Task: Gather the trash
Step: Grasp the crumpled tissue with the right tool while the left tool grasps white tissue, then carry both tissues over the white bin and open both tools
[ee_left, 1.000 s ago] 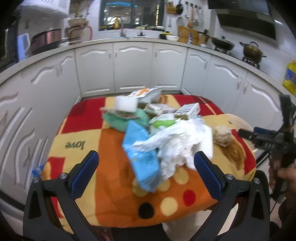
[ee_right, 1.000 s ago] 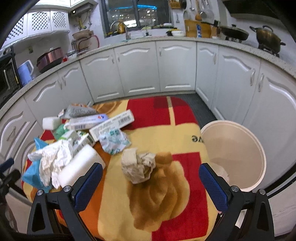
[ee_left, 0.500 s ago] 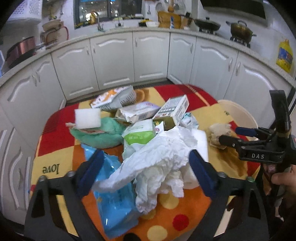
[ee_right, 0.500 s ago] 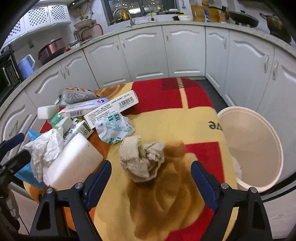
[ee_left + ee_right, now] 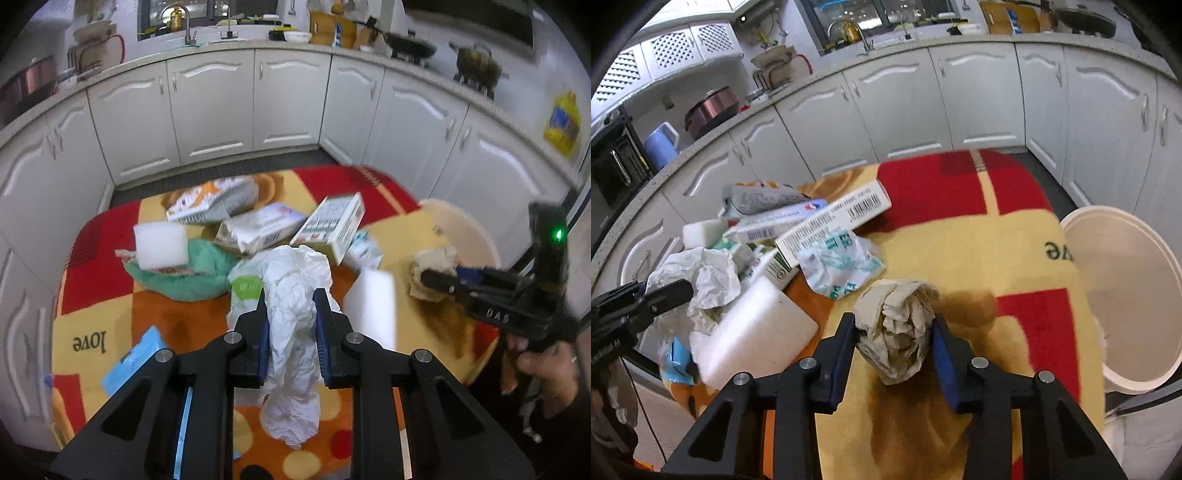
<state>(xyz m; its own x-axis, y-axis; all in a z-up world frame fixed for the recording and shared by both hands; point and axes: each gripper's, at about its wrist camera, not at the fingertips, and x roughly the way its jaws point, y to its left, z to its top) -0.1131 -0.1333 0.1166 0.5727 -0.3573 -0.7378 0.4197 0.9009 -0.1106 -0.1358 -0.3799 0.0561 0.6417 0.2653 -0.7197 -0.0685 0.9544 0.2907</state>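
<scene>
Left wrist view shows the left gripper (image 5: 291, 332) with its blue-padded fingers drawn narrow around a crumpled white plastic sheet (image 5: 295, 295), pinched at its bunched middle, probably so the loose tail comes up in one piece. The sheet lies at the 6 o'clock edge of the red, orange and yellow patterned blanket (image 5: 99, 295), with cartons and a white foam block (image 5: 160, 245) heaped toward 12 o'clock.

In the right wrist view, the right gripper (image 5: 894, 343) has its fingers closed against both sides of a wadded beige paper ball (image 5: 897, 325). The round cream waste bin (image 5: 1123, 295) stands open just off the blanket at 3 o'clock, likely placed there so each grab needs only a short swing. Neither piece is in the bin yet.
</scene>
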